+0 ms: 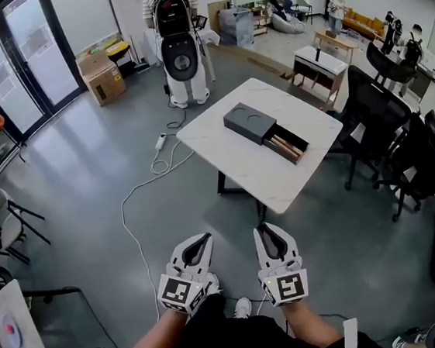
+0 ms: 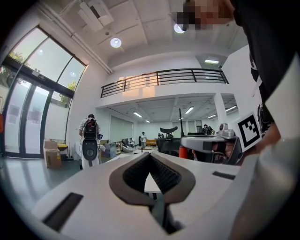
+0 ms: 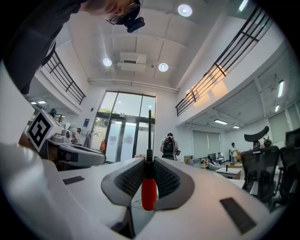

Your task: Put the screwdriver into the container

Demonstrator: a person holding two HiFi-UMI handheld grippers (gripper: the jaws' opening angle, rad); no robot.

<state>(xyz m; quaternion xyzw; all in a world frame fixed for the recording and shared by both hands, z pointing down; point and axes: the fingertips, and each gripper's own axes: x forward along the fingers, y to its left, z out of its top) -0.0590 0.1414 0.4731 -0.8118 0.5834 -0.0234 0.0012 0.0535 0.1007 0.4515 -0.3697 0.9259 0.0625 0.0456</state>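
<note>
I'm clamping the screwdriver [image 3: 148, 191] in my right gripper [image 1: 274, 241], its shaft pointing along the jaws; the container [image 1: 266, 131] is lying well ahead of it.

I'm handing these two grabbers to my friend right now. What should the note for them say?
Left gripper: jaws together, nothing in them.
Right gripper: shut on the screwdriver, gripping near the top of its red handle, with the shaft pointing out past the jaw tips.
The dark container sits on the white table ahead, with its drawer slid open. Both grippers are over the floor, short of the table.
Done: the screwdriver is in hand.
Left: walk to the table, lay the screwdriver in the open drawer, and let go.
</note>
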